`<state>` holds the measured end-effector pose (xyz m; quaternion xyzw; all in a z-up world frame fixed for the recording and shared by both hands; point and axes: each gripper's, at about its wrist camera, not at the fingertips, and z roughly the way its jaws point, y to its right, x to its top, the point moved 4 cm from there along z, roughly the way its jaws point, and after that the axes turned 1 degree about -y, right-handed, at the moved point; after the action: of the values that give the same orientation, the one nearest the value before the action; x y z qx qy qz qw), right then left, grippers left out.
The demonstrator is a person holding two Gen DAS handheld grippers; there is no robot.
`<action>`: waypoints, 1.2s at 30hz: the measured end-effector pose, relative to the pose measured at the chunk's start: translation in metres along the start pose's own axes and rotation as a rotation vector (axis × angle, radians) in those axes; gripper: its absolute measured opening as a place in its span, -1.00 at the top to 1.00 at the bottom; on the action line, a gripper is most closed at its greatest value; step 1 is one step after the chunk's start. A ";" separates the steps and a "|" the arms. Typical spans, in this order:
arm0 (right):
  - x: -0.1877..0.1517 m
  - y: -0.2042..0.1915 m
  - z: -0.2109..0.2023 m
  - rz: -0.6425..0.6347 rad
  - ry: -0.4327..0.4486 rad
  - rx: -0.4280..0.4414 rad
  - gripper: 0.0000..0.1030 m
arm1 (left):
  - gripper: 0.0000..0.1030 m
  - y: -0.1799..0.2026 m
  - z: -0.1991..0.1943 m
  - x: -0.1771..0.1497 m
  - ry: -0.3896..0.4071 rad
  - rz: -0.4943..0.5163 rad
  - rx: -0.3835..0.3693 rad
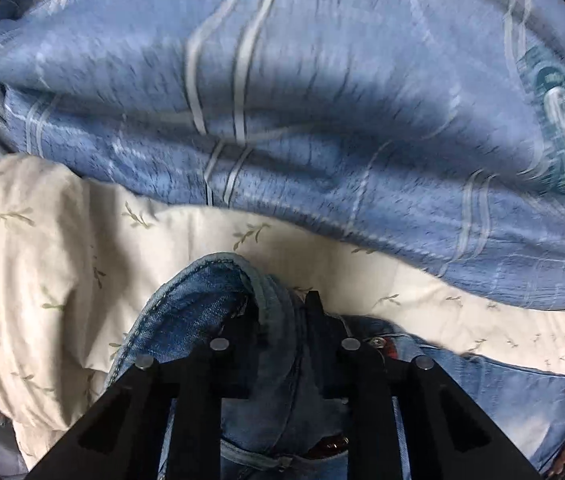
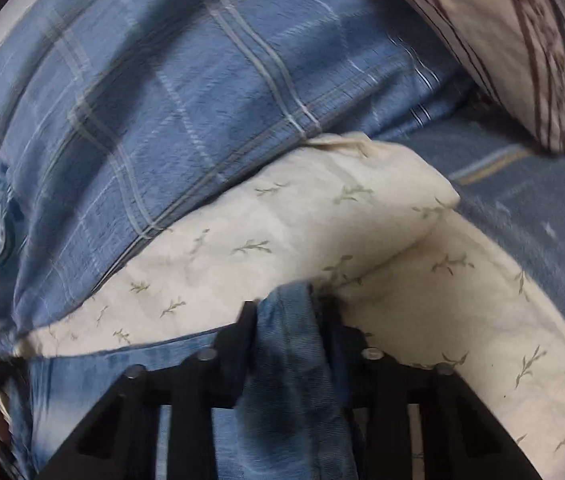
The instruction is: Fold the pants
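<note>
The pants are blue denim jeans [image 1: 210, 300], lying on a cream sheet with small leaf prints [image 1: 62, 264]. My left gripper [image 1: 278, 308] is shut on a bunched fold of the jeans near the waistband, where a metal button [image 1: 380, 343] shows. My right gripper [image 2: 286, 312] is shut on another bunched fold of the jeans [image 2: 286, 344], which hangs between its black fingers. More of the jeans spreads flat to the lower left in the right wrist view [image 2: 82, 380].
A blue plaid quilt [image 1: 322, 100] is heaped just beyond the cream sheet and fills the upper half of both views [image 2: 162, 100]. A cream and brown patterned pillow [image 2: 522, 40] lies at the far right. Grey-blue bedding [image 2: 522, 184] lies beside it.
</note>
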<state>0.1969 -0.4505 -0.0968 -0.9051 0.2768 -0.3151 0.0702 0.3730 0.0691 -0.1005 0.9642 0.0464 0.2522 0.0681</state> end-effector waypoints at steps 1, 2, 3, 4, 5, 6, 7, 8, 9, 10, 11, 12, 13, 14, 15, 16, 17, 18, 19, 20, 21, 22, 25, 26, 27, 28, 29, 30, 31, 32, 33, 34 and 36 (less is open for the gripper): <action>0.001 -0.005 -0.006 -0.018 0.017 0.007 0.60 | 0.61 -0.001 -0.008 0.000 0.018 -0.004 -0.015; 0.002 -0.009 -0.013 -0.030 0.041 0.008 0.61 | 0.61 -0.002 -0.019 -0.001 0.041 -0.010 -0.037; 0.003 -0.015 -0.022 -0.047 0.070 0.011 0.63 | 0.61 -0.004 -0.030 -0.001 0.061 -0.020 -0.058; 0.004 -0.021 -0.031 -0.061 0.092 0.021 0.64 | 0.61 -0.006 -0.039 -0.003 0.072 -0.028 -0.073; 0.004 -0.024 -0.038 -0.066 0.107 0.033 0.64 | 0.61 -0.010 -0.052 -0.005 0.091 -0.044 -0.105; 0.003 -0.027 -0.048 -0.066 0.125 0.053 0.64 | 0.62 -0.013 -0.069 -0.009 0.110 -0.059 -0.136; 0.003 -0.029 -0.057 -0.056 0.143 0.077 0.64 | 0.62 -0.014 -0.090 -0.015 0.134 -0.075 -0.169; 0.004 -0.029 -0.068 -0.037 0.162 0.109 0.64 | 0.62 -0.020 -0.108 -0.023 0.152 -0.084 -0.193; 0.005 -0.029 -0.076 -0.021 0.175 0.135 0.64 | 0.62 -0.025 -0.127 -0.030 0.179 -0.093 -0.218; 0.006 -0.030 -0.089 -0.006 0.198 0.170 0.64 | 0.62 -0.024 -0.148 -0.035 0.197 -0.098 -0.231; 0.006 -0.031 -0.101 -0.001 0.222 0.189 0.64 | 0.62 -0.029 -0.164 -0.041 0.224 -0.105 -0.248; 0.006 -0.034 -0.112 0.001 0.252 0.203 0.64 | 0.62 -0.037 -0.183 -0.044 0.249 -0.112 -0.265; 0.005 -0.035 -0.124 0.003 0.286 0.232 0.64 | 0.62 -0.043 -0.195 -0.051 0.275 -0.118 -0.279; 0.004 -0.035 -0.138 0.007 0.328 0.279 0.64 | 0.62 -0.054 -0.216 -0.064 0.311 -0.127 -0.297; 0.002 -0.036 -0.152 0.006 0.371 0.318 0.64 | 0.62 -0.055 -0.224 -0.064 0.331 -0.135 -0.306; -0.001 -0.037 -0.163 -0.005 0.404 0.325 0.64 | 0.62 -0.064 -0.238 -0.074 0.362 -0.143 -0.317; -0.004 -0.038 -0.172 -0.027 0.427 0.312 0.64 | 0.62 -0.075 -0.254 -0.093 0.393 -0.142 -0.317; -0.010 -0.041 -0.174 -0.071 0.433 0.282 0.64 | 0.62 -0.085 -0.256 -0.101 0.401 -0.140 -0.311; -0.017 -0.042 -0.170 -0.099 0.411 0.253 0.64 | 0.61 -0.094 -0.264 -0.118 0.408 -0.143 -0.310; -0.023 -0.039 -0.163 -0.101 0.375 0.249 0.64 | 0.61 -0.103 -0.267 -0.138 0.398 -0.148 -0.317; -0.032 -0.034 -0.153 -0.090 0.316 0.259 0.64 | 0.61 -0.106 -0.261 -0.150 0.377 -0.144 -0.310; -0.039 -0.028 -0.148 -0.078 0.279 0.265 0.64 | 0.61 -0.111 -0.256 -0.172 0.330 -0.135 -0.296; -0.061 -0.016 -0.152 -0.080 0.247 0.277 0.64 | 0.61 -0.119 -0.246 -0.218 0.238 -0.137 -0.292; -0.070 -0.013 -0.159 -0.096 0.242 0.278 0.64 | 0.61 -0.120 -0.242 -0.231 0.203 -0.124 -0.267; -0.081 -0.010 -0.166 -0.114 0.235 0.279 0.64 | 0.60 -0.122 -0.238 -0.245 0.173 -0.117 -0.248; -0.091 -0.007 -0.171 -0.129 0.223 0.278 0.64 | 0.60 -0.126 -0.237 -0.255 0.153 -0.118 -0.244; -0.104 -0.002 -0.177 -0.143 0.202 0.269 0.64 | 0.60 -0.129 -0.234 -0.262 0.131 -0.121 -0.233; -0.114 0.004 -0.179 -0.152 0.185 0.261 0.64 | 0.59 -0.130 -0.233 -0.266 0.118 -0.124 -0.226; -0.127 0.011 -0.182 -0.161 0.166 0.249 0.63 | 0.58 -0.134 -0.231 -0.270 0.100 -0.133 -0.223; -0.139 0.019 -0.183 -0.167 0.135 0.232 0.57 | 0.58 -0.136 -0.231 -0.273 0.088 -0.135 -0.219; -0.147 0.025 -0.182 -0.162 0.102 0.218 0.56 | 0.55 -0.137 -0.228 -0.275 0.064 -0.126 -0.201; -0.157 0.033 -0.179 -0.152 0.050 0.210 0.53 | 0.50 -0.137 -0.226 -0.277 0.042 -0.111 -0.173; -0.173 0.048 -0.171 -0.127 -0.057 0.226 0.52 | 0.43 -0.136 -0.223 -0.282 0.017 -0.092 -0.128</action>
<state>-0.0413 -0.3881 -0.0674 -0.9158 0.1797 -0.3221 0.1593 0.0103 0.1929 -0.0642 0.9525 0.0748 0.2595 0.1407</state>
